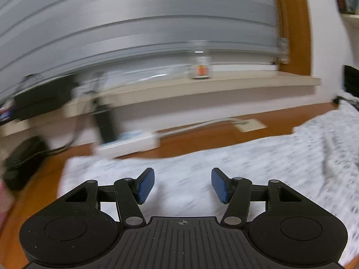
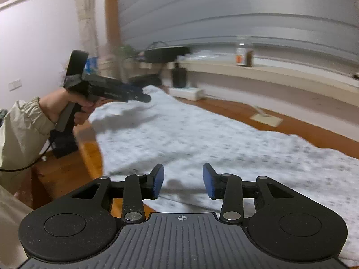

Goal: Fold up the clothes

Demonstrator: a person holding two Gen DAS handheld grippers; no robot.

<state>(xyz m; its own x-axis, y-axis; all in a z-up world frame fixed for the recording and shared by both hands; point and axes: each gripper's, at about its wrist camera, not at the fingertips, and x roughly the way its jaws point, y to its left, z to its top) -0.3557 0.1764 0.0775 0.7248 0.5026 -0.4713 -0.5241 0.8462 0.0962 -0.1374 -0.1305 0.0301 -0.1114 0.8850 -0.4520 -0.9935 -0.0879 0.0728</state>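
Observation:
A white garment with a fine grey print (image 1: 224, 157) lies spread flat on an orange-brown wooden surface (image 1: 202, 144). My left gripper (image 1: 182, 185) hangs over the garment's near left part, its blue pads (image 1: 147, 186) wide apart with only cloth far below them. In the right wrist view the same garment (image 2: 202, 134) stretches away to the right. My right gripper (image 2: 183, 182) hovers above its near edge, pads (image 2: 158, 180) apart and nothing between them. The left gripper (image 2: 143, 97) shows there too, held by a hand (image 2: 67, 105) in a beige sleeve, above the garment's far left corner.
A beige ledge (image 1: 202, 85) runs along the wall under grey blinds, with a glass jar (image 1: 200, 63) on it. Black devices (image 1: 42, 98) and a white box (image 1: 130, 144) sit at the wooden surface's far edge. A small beige plate (image 2: 267, 118) lies on the wood beyond the garment.

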